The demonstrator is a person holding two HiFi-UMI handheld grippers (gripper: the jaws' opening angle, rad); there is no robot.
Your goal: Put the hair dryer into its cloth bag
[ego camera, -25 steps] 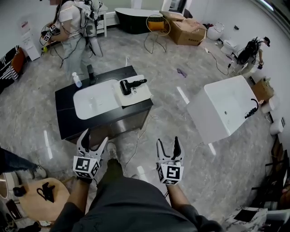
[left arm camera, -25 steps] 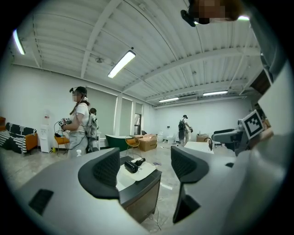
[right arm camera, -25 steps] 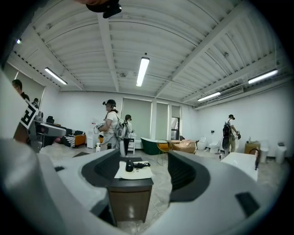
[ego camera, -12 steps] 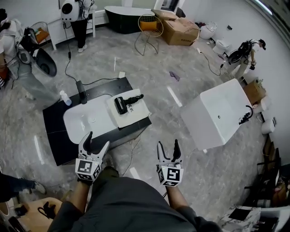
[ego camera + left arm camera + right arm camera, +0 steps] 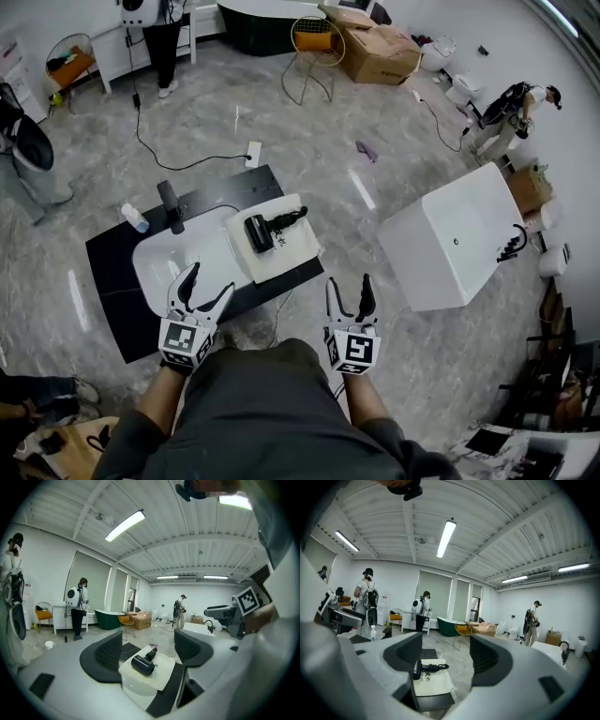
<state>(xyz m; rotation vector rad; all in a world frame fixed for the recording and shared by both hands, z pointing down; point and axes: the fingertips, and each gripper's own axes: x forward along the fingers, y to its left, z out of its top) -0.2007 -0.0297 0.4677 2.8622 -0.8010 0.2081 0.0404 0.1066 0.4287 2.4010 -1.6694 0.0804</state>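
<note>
I held the left gripper (image 5: 208, 286) spread wide and empty by the front edge of the counter (image 5: 111, 272), and the right gripper (image 5: 348, 292) likewise wide and empty. Beyond them, the hair dryer (image 5: 258, 232) lay on its cloth bag (image 5: 292, 253) at the counter's right end.

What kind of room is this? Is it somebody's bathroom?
Probably not: more like a big showroom or workshop for bathroom fittings. A sink counter and a white tub stand apart on the open floor, with cardboard boxes at the back.
</note>
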